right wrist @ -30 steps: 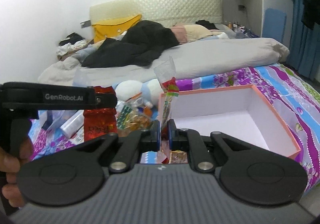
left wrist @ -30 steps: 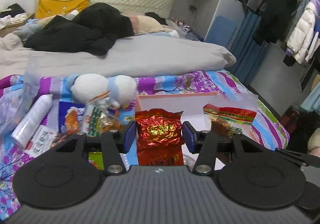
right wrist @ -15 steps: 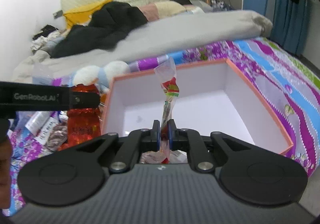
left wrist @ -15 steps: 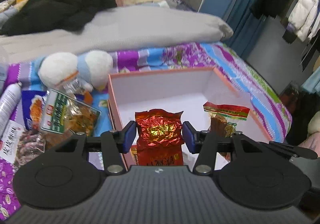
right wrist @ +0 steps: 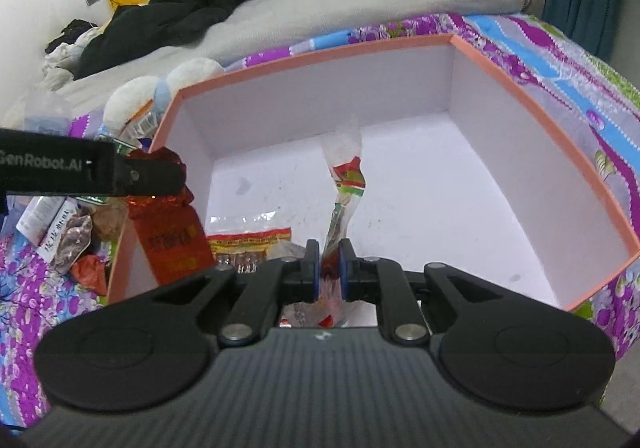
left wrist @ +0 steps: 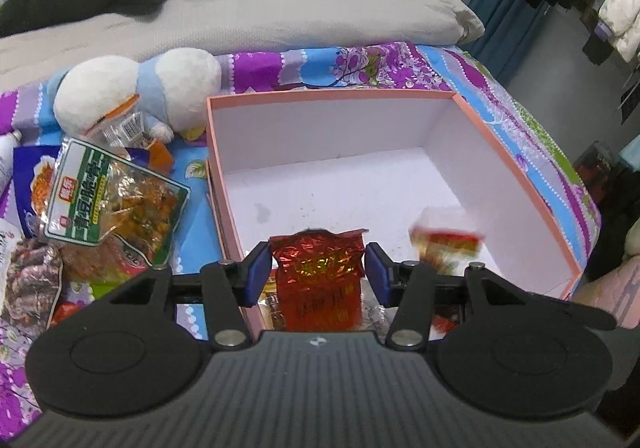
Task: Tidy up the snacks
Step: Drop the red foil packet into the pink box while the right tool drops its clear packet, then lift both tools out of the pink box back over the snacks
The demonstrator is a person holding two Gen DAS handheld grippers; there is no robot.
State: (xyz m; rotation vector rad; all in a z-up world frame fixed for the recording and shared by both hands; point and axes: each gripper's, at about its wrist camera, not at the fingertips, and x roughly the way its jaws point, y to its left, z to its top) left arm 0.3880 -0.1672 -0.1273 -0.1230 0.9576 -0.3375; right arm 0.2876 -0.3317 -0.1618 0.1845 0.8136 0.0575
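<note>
Now the left gripper (left wrist: 318, 268) pinches a red foil packet (left wrist: 318, 284) over the pink box (left wrist: 516, 172). The right gripper (right wrist: 329, 268) is opening, a clear snack bag (right wrist: 344, 188) between its fingers.

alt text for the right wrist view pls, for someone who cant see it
The right gripper, its jaws opening, has a clear snack bag between them above an open pink box on a bed. At left, the left gripper holds a red foil pack at the box's edge; another packet lies inside.

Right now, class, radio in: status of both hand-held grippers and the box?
Left hand-held gripper clamps red foil packet at box edge. Right hand-held gripper opening, clear packet between jaws, over box. Nothing blocking.
</note>
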